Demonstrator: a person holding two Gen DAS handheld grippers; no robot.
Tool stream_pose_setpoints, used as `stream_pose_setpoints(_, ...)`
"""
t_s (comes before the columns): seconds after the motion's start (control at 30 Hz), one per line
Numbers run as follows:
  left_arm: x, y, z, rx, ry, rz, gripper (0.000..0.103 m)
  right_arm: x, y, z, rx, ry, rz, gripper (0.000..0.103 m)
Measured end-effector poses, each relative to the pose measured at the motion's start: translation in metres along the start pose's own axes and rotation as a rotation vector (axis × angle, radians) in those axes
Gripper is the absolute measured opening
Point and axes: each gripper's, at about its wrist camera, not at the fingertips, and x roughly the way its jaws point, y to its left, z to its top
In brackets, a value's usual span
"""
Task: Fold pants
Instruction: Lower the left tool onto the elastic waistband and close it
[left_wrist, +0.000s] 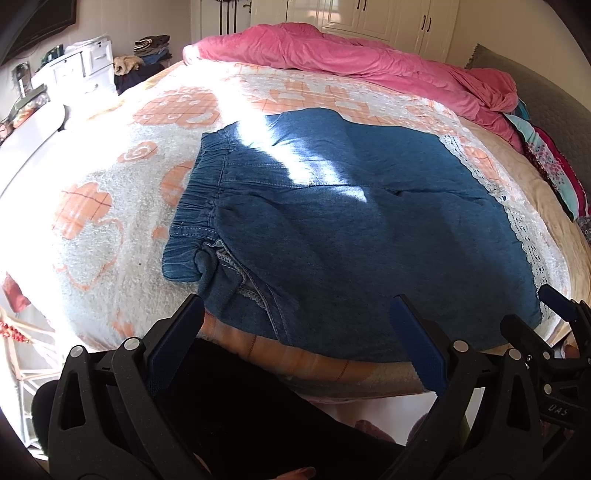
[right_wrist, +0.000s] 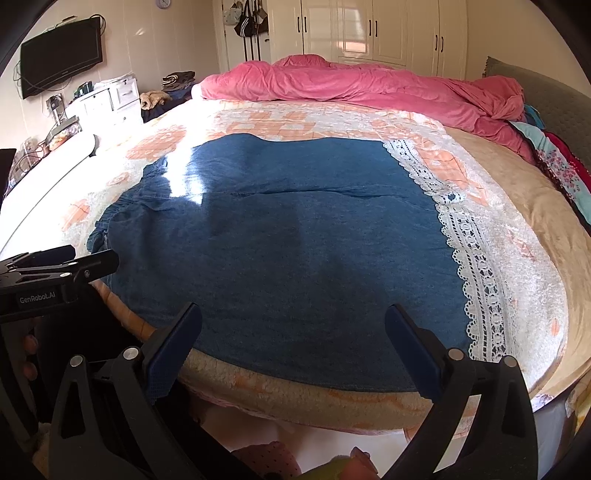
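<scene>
On the near edge of the orange-and-white patterned bed cover (right_wrist: 332, 110), blue denim pants with white lace hems (right_wrist: 295, 240) are lying crosswise, waistband left, hems right. Left gripper (left_wrist: 295, 343) and right gripper (right_wrist: 293, 347) are hovering wide apart, holding nothing, each nearest its own end.

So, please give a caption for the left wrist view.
Open left claw at the near edge of denim pants laid on the bed.

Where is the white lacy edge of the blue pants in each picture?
Left wrist view: the white lace trim of the blue denim pants runs down the right side.
Right wrist view: the trim also runs down the right, larger and nearer centre.
Shared landmark: the crumpled pink quilt across the far end of the bed.
</scene>
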Motion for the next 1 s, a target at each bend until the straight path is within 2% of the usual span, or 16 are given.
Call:
stream_pose_setpoints(0.37, 0.012, 0.017, 0.021, -0.022, -0.007, 0.017, 0.094, 0.020, 0.007, 0.027, -0.030, 0.010, 0.016, 0.099)
stream_pose_setpoints(0.63, 0.027, 0.038, 0.048, -0.060, -0.011, 0.033, 0.094, 0.041, 0.010, 0.063, -0.054, -0.012, 0.007, 0.099)
stream_pose_setpoints(1.0, 0.052, 0.060, 0.090, -0.093, -0.012, 0.063, 0.094, 0.075, 0.009, 0.102, -0.090, 0.001, 0.005, 0.099)
